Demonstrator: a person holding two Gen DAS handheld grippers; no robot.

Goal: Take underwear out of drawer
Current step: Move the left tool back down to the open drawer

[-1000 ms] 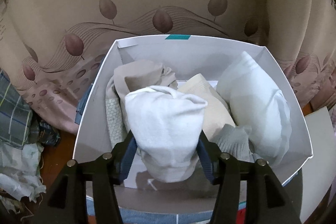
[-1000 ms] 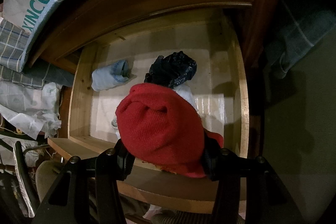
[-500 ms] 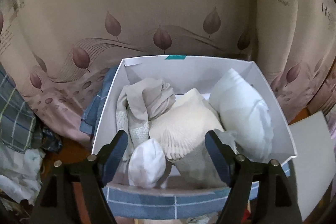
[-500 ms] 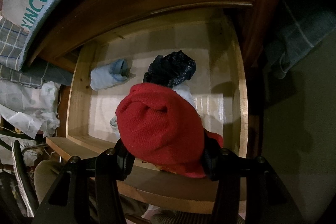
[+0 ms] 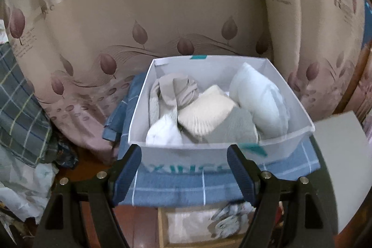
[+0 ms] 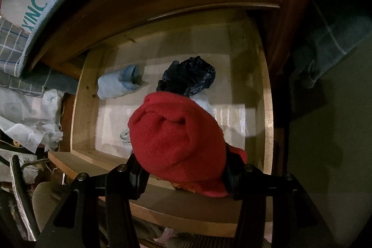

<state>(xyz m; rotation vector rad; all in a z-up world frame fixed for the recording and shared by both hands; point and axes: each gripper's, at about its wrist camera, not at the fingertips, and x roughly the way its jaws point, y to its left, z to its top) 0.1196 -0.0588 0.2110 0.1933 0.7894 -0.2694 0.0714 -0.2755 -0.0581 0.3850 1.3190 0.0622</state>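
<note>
One white roll [image 5: 164,133] just dropped in box [image 5: 288,106]; left hand-held gripper [image 5: 184,170] jaws apart, empty (backing off); right hand-held gripper [image 6: 183,174] clamped on red underwear [image 6: 176,136] above drawer [image 6: 84,94].

red underwear [image 6: 179,143]: bunched, above drawer [image 6: 267,108] | dark and blue pieces inside

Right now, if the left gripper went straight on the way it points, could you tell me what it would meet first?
Probably the near wall of the white box, which fills the gap ahead of the open left gripper; depth is unclear.
</note>
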